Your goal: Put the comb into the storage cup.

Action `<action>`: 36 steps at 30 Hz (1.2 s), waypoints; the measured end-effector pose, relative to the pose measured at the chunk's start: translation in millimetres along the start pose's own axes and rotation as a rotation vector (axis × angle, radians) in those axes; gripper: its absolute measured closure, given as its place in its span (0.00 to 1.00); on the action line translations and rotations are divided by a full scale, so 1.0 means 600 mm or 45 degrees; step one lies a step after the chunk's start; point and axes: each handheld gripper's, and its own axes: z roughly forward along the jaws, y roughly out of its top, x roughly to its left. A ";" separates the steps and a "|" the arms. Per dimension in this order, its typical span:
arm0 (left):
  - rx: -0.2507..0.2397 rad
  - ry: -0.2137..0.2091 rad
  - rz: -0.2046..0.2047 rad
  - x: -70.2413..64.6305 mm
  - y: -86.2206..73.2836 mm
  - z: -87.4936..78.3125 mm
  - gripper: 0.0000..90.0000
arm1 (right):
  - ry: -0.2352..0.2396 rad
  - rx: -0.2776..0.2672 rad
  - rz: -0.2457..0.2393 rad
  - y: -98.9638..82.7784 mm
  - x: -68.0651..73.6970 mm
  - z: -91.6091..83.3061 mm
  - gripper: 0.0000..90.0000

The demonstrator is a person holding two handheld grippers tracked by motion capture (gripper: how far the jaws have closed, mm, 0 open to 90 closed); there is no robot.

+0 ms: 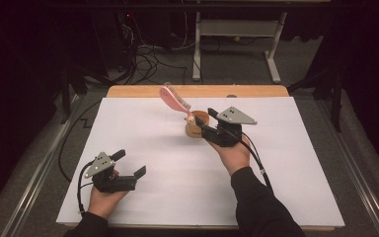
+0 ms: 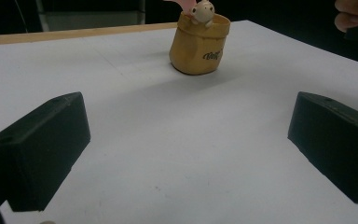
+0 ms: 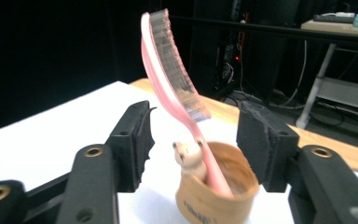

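Here the white table top carried one tan cup, standing upright at about one o'clock from the sheet's middle, toward the far edge. One pink brush stood in the cup, handle down, its bristled head leaning out toward eleven o'clock above the rim. A single small animal figure perched on the cup's rim beside the brush handle.

Two grippers were present. The right gripper sat just behind the cup at its four o'clock side, jaws parted to either side of the brush and cup, with clear gaps and no contact visible; it held nothing. The left gripper rested at eight o'clock on the sheet, well apart from the cup, jaws wide open and empty, pointing toward the cup.

As judged from this arrangement, placing the brush in the cup looked complete, the brush standing unsupported. What remained appeared to be drawing the right gripper clear without knocking the leaning brush.
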 end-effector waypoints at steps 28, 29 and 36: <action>0.018 0.007 0.021 0.002 0.003 -0.001 0.00 | 0.063 0.149 0.065 -0.145 -0.021 -0.097 0.21; 0.019 0.008 0.022 0.003 0.003 -0.001 0.00 | 0.066 0.152 0.073 -0.151 -0.022 -0.102 0.19; 0.019 0.017 0.032 0.003 0.003 -0.002 0.00 | 0.048 0.134 0.092 -0.176 -0.034 -0.141 0.13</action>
